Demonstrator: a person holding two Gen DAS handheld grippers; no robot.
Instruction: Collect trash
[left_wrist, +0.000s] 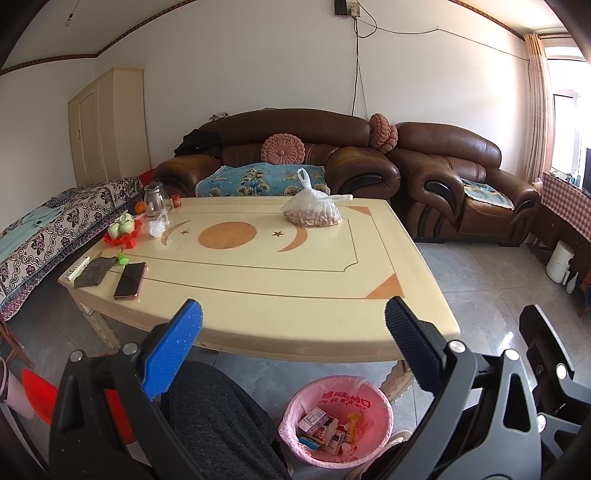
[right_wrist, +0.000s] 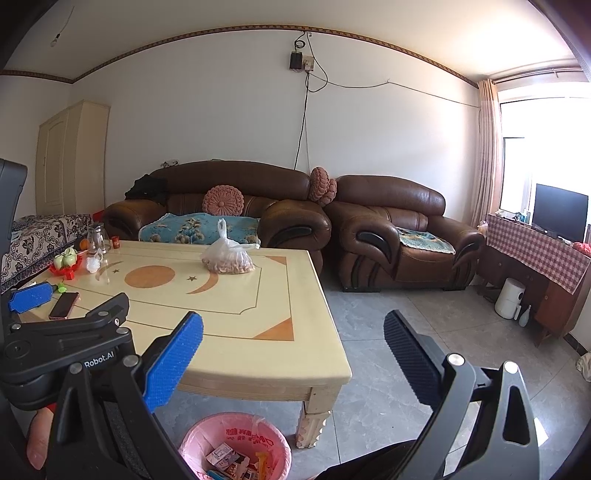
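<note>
At lower frame, both grippers, left gripper (left_wrist: 293, 325) and right gripper (right_wrist: 293, 332), stand apart, empty; recommend approaching the crumpled tissue (left_wrist: 157, 227) on the desk (left_wrist: 258, 295) squarely before carrying it to the bin (left_wrist: 336, 421).

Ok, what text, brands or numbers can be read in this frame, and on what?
"Robot.AI": white print on the black body of the left gripper, seen from the right wrist.
Red characters on the pink bin liner: too blurred to read.
Print on the cartons in the bin: too small to read.
Nothing else legible; both grippers, the right gripper too, are open and empty.
</note>
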